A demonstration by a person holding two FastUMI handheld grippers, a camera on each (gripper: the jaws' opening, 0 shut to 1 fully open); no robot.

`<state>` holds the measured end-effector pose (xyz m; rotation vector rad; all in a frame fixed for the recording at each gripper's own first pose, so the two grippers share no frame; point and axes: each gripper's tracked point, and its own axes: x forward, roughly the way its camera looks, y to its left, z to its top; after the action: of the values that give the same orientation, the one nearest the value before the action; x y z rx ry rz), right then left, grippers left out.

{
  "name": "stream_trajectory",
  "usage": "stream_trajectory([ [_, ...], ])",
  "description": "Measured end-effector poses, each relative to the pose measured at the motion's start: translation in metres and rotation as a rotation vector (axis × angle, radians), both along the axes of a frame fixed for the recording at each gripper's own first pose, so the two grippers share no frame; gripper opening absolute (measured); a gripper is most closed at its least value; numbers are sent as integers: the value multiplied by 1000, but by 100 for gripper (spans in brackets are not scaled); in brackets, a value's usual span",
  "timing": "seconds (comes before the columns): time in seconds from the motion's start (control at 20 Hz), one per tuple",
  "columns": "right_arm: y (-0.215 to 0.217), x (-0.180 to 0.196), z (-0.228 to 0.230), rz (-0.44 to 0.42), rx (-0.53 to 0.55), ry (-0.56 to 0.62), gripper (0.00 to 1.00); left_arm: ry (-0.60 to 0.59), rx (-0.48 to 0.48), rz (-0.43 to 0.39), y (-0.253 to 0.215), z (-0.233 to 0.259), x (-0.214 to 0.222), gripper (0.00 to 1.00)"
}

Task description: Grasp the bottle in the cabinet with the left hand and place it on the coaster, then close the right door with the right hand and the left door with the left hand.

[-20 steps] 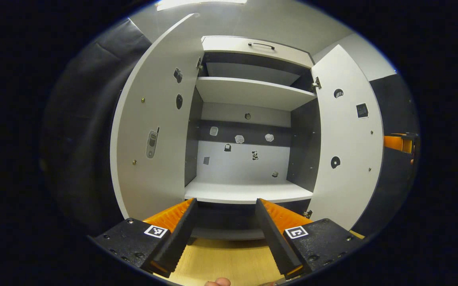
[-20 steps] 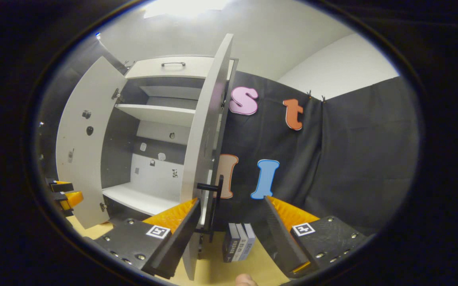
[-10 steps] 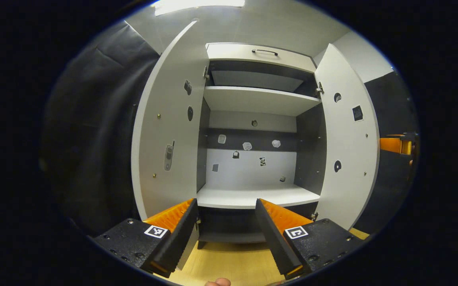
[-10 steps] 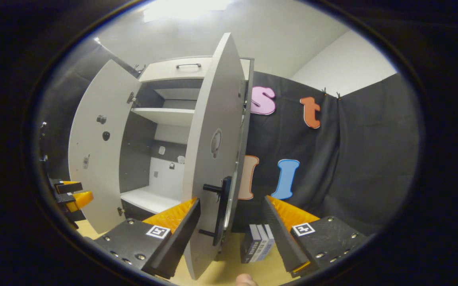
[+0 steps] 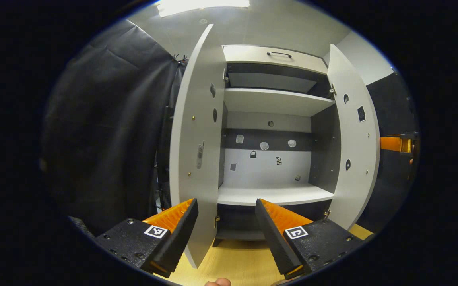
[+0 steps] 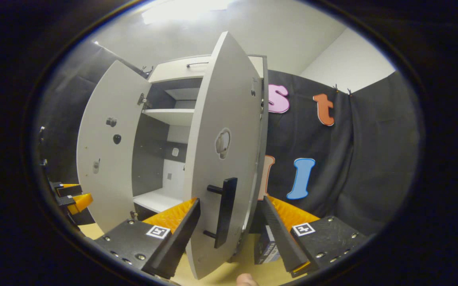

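Cabinet [image 5: 272, 194] shelves held nothing; both doors stood ajar. Right gripper [image 6: 229, 234], open, straddled right door's [image 6: 221, 167] handle [image 6: 223, 210]. Left gripper [image 5: 226, 232] open, gripping nothing, before left door [image 5: 195, 159].

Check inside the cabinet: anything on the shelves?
The cabinet shelves look bare; small stickers dot its back wall. The left door hides a strip of the interior.

a light wooden tabletop [image 5: 237, 264] carries the grey cabinet [image 5: 276, 159], which stands on it with both doors swung out. beside the cabinet in the right gripper view, a dark boxed set of books [image 6: 264, 248] stands upright on the wood.
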<state>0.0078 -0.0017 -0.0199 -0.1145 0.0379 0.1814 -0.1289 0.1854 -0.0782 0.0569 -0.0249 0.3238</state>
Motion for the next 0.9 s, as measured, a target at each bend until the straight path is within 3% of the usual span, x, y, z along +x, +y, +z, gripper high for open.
stream_trajectory([
  [0.4,60,9,-8,124,1,13,93,4,12,84,32,2,-20,92],
  [0.5,76,7,-6,155,15,6,96,7,11,107,44,1,-26,92],
  [0.55,84,7,-7,169,19,6,96,8,9,118,50,1,-29,87],
  [0.6,88,6,-7,176,19,8,96,10,6,127,56,1,-32,92],
  [0.9,100,8,-9,170,37,11,96,21,-10,165,87,-4,-36,91],
])
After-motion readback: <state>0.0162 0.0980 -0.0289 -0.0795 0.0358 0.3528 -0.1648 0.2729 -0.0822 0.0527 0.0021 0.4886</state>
